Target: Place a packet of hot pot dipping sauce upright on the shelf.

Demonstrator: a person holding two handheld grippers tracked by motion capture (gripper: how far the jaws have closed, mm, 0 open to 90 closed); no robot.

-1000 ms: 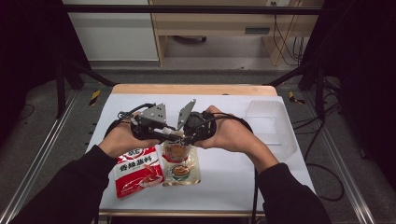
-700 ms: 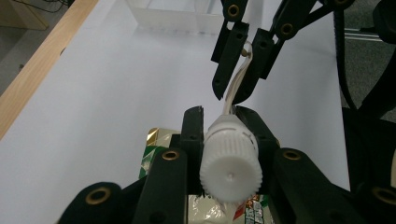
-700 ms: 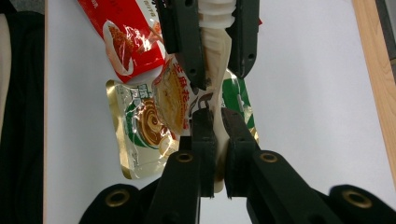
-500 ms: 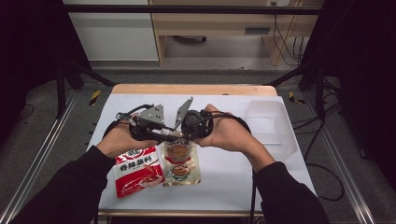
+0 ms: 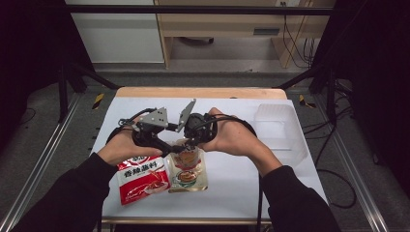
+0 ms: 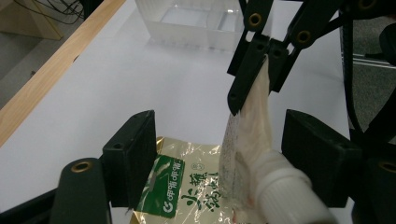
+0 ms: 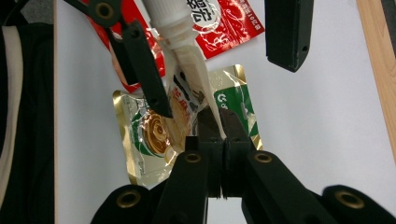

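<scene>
My right tongs [image 7: 215, 122] pinch the spout pouch's [image 6: 254, 135] flat edge above the gold packet [image 5: 187, 170] on the table [image 5: 251, 183]. My left tongs [image 6: 233, 154] have just been opening; the pouch hangs between them, unpressed.

A white surface [image 5: 241, 188] with a wooden far edge stands on a grey floor [image 5: 43, 145]. Behind it are a pale wooden cabinet [image 5: 227, 21] and dark metal frame bars [image 5: 193, 9].

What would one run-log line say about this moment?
right tool: shut on spouted pouch | left tool: jaws just opened, around pouch's cap end, not pressing | gold packet: flat on table
</scene>
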